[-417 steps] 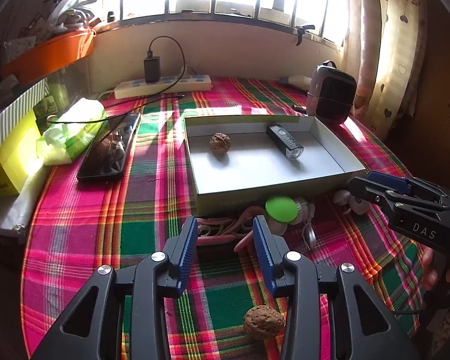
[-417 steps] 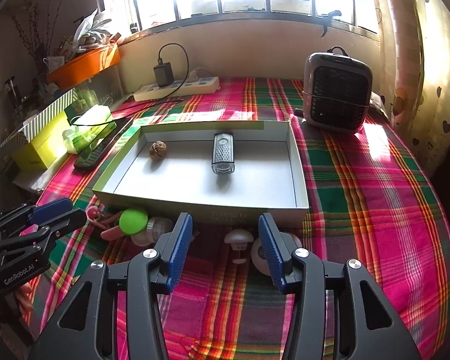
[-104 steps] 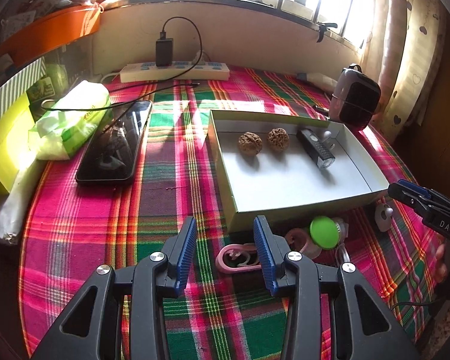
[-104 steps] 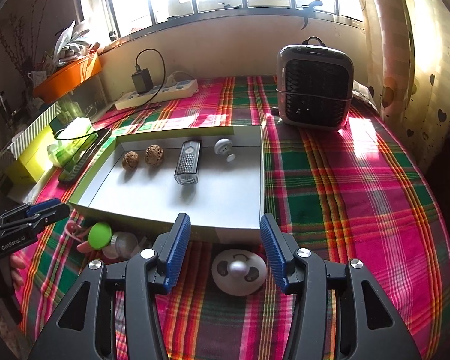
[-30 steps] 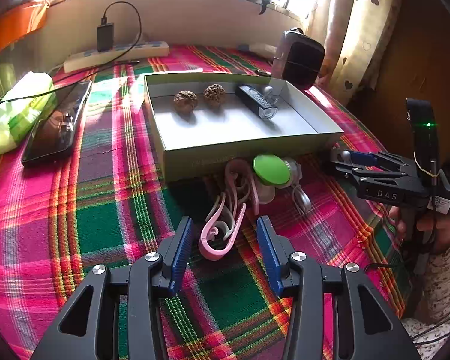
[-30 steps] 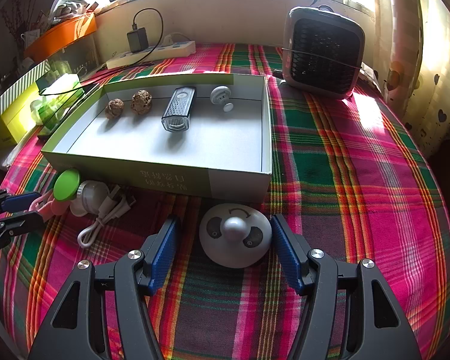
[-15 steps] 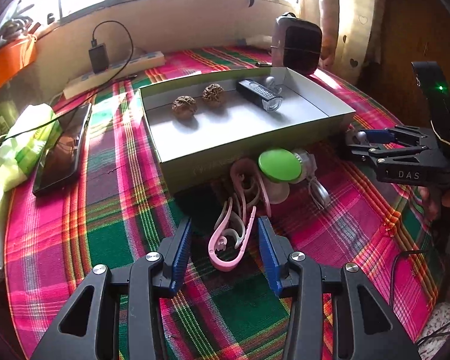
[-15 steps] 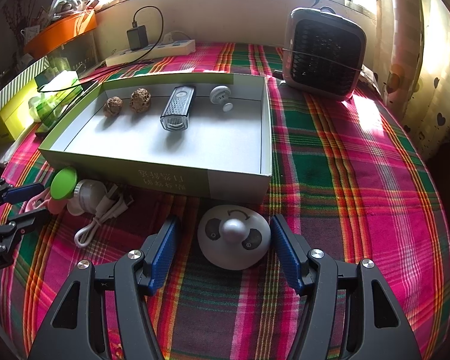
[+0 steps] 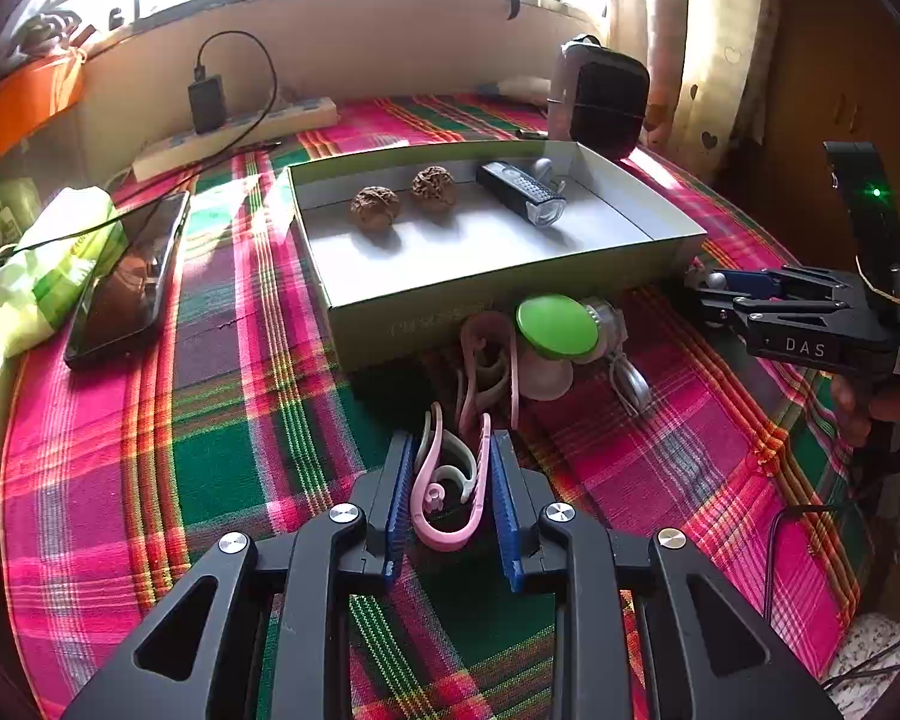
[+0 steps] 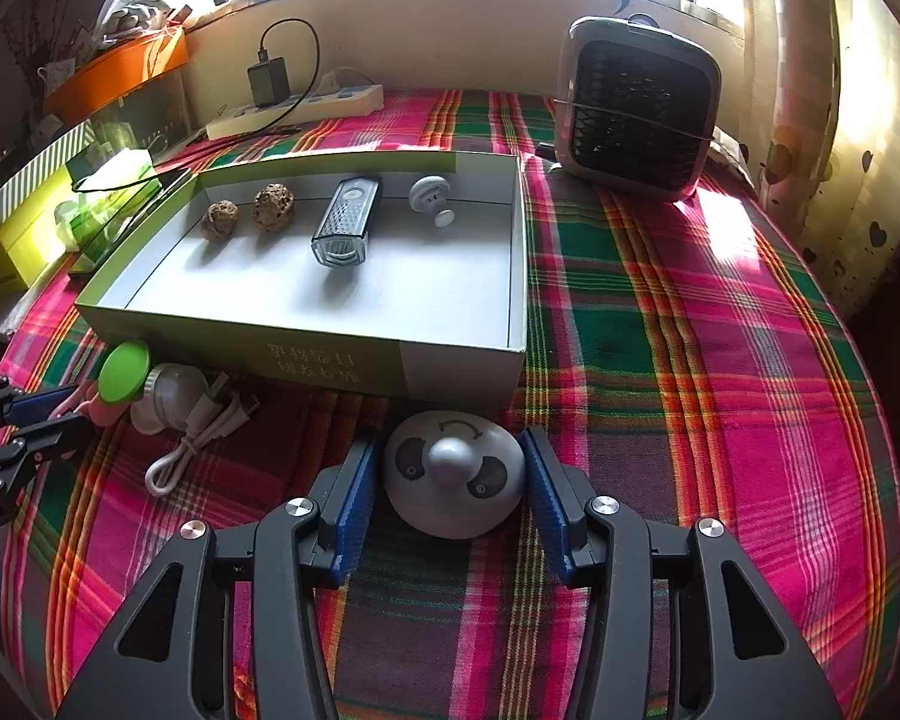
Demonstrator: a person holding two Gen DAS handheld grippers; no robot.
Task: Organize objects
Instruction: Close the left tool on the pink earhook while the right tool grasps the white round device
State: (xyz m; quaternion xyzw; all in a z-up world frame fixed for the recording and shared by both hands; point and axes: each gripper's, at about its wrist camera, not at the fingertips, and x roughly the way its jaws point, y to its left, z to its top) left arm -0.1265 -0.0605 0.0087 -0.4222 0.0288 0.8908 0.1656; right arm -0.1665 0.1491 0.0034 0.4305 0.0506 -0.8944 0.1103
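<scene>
Claws are closing together — the left claw has just been pinching the pink clip, the right claw narrowing round the white dome — both lying before the box, awaiting lifting in.

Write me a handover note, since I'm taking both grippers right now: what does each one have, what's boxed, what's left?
Left gripper: jaws just closed on the pink clip.
Right gripper: jaws just narrowing around the white dome; contact unclear.
Done: two walnuts, bike light and white knob in the box.
Left: green-lidded jar, second clip, cable.
</scene>
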